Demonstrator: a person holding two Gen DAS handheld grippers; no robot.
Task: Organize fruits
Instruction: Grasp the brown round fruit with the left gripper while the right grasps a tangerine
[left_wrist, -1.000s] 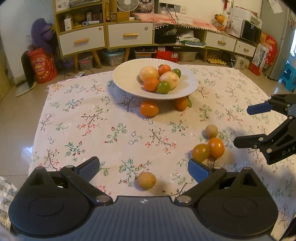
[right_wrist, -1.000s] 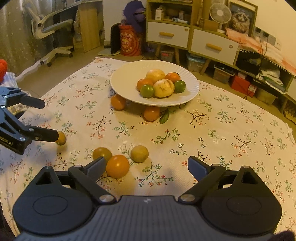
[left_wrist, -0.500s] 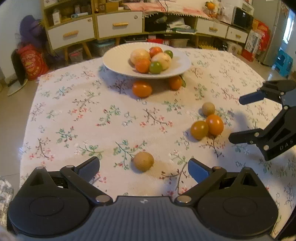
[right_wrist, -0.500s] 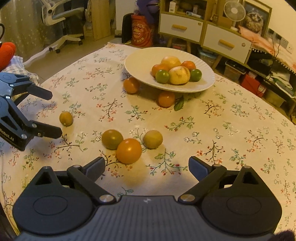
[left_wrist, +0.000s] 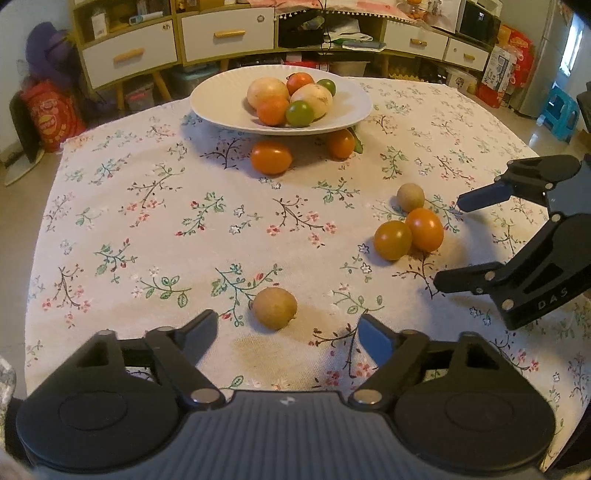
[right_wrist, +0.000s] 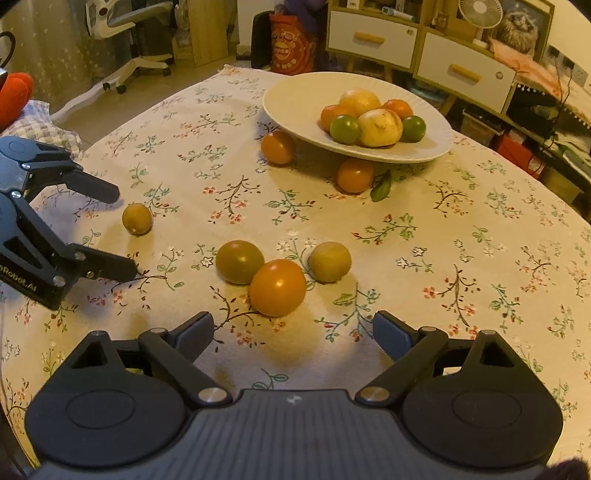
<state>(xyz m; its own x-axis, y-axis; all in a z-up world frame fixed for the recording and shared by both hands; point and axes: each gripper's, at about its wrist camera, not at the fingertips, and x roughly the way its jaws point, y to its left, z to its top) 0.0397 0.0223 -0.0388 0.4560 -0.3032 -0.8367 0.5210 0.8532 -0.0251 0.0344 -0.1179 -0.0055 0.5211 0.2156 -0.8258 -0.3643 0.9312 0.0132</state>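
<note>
A white plate (left_wrist: 221, 99) (right_wrist: 295, 99) at the far side of the floral tablecloth holds several fruits. Two orange fruits (left_wrist: 271, 157) (right_wrist: 277, 147) lie at its near edge. My left gripper (left_wrist: 288, 332) (right_wrist: 122, 229) is open and empty, just short of a small tan fruit (left_wrist: 275, 307) (right_wrist: 137, 218). My right gripper (right_wrist: 293, 328) (left_wrist: 450, 240) is open and empty, just short of an orange fruit (right_wrist: 277, 287) (left_wrist: 424, 229), which touches a yellow-green fruit (right_wrist: 240, 261) (left_wrist: 392, 240) and lies next to a tan fruit (right_wrist: 329, 261) (left_wrist: 410, 196).
The tablecloth (left_wrist: 147, 229) covers a low table. Behind it stand drawer cabinets (left_wrist: 221, 37) and clutter on the floor. An office chair (right_wrist: 129, 33) stands at the back left in the right wrist view.
Both grippers have moved forward and down toward the loose fruits, which now look larger and nearer. Nothing has been taken hold of.
</note>
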